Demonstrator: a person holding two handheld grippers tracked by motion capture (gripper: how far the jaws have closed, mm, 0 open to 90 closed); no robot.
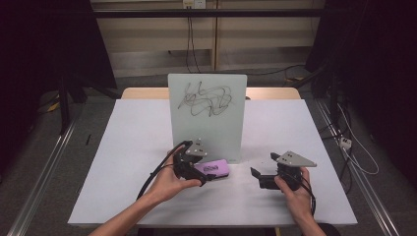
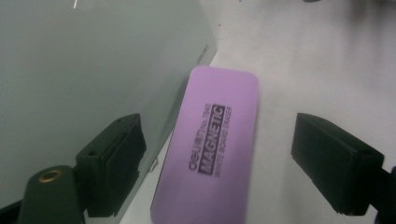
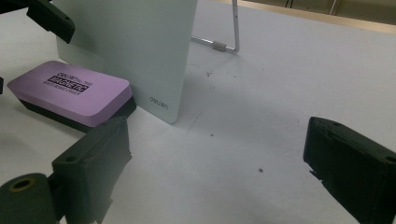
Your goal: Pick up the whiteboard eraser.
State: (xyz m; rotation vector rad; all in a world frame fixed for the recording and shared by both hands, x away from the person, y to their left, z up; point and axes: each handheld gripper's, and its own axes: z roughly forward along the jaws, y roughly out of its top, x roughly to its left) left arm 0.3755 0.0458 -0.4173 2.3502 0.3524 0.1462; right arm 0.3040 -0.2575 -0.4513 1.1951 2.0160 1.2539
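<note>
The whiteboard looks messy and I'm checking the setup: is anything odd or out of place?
Only black scribbles across the upper whiteboard. The purple eraser lies flat at its foot, between the left gripper's open jaws. A few dark specks dot the table.

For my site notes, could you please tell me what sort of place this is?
Probably a lab or workshop test bench: a bare white table on a metal frame, cables trailing from wall sockets, and a small scribbled whiteboard with a purple eraser.

High cam sits above my side, looks fwd/down over whole bench (image 1: pixel 147 147). Both tool cams ride low, close-up; all three share purple eraser (image 1: pixel 214 168) & whiteboard (image 1: pixel 206 118).
</note>
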